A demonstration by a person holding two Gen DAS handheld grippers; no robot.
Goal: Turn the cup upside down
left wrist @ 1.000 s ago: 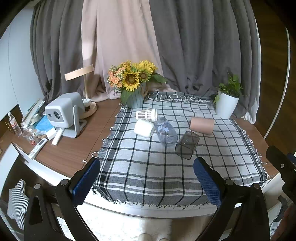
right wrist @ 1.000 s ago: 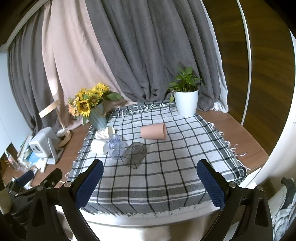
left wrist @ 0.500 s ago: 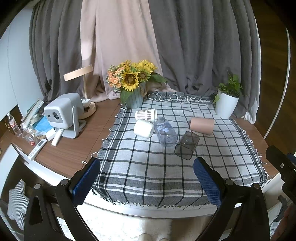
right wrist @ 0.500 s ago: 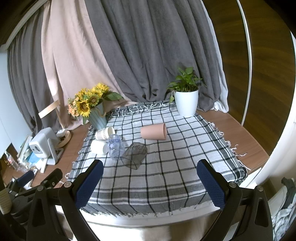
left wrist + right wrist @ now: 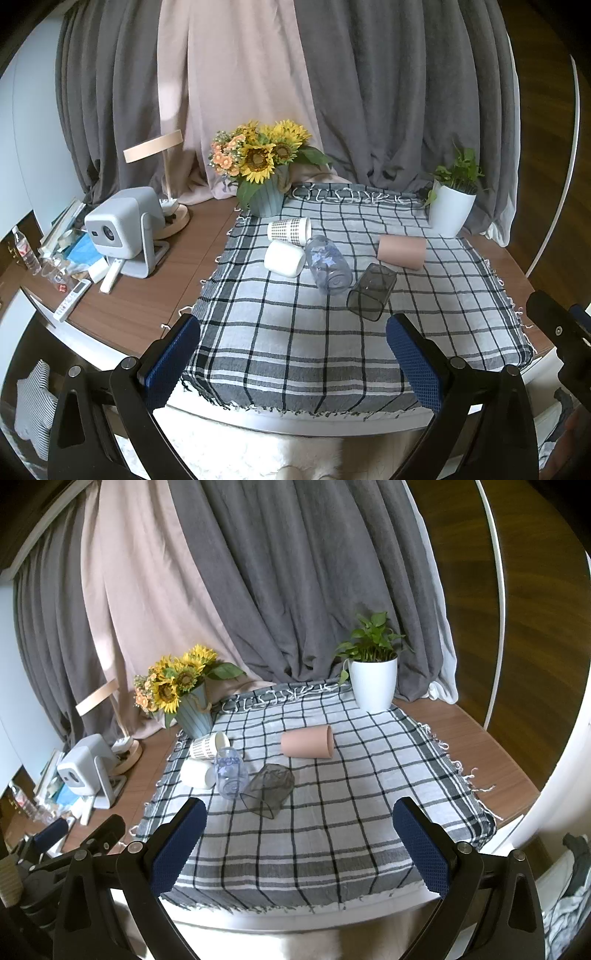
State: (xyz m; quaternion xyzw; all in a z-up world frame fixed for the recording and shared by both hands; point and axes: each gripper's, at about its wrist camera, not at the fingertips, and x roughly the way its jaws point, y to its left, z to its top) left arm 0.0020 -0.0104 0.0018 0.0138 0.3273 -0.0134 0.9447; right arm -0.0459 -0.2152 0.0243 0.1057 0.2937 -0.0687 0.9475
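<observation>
Several cups lie on their sides on the checked cloth (image 5: 295, 332): a pink cup (image 5: 402, 252) (image 5: 307, 741), a dark clear cup (image 5: 371, 291) (image 5: 269, 785), a clear bluish cup (image 5: 328, 264) (image 5: 230, 772), a white cup (image 5: 284, 258) (image 5: 197, 772) and a patterned cup (image 5: 289, 229) (image 5: 208, 744). My left gripper (image 5: 291, 362) is open and empty, held back from the table's near edge. My right gripper (image 5: 299, 843) is open and empty, likewise short of the cups. The left gripper also shows at the lower left of the right wrist view (image 5: 74, 834).
A sunflower vase (image 5: 264, 173) stands at the cloth's back left and a white potted plant (image 5: 452, 199) at its back right. A projector (image 5: 122, 229), lamp (image 5: 159, 155), remotes and clutter sit on the wooden table to the left. Curtains hang behind.
</observation>
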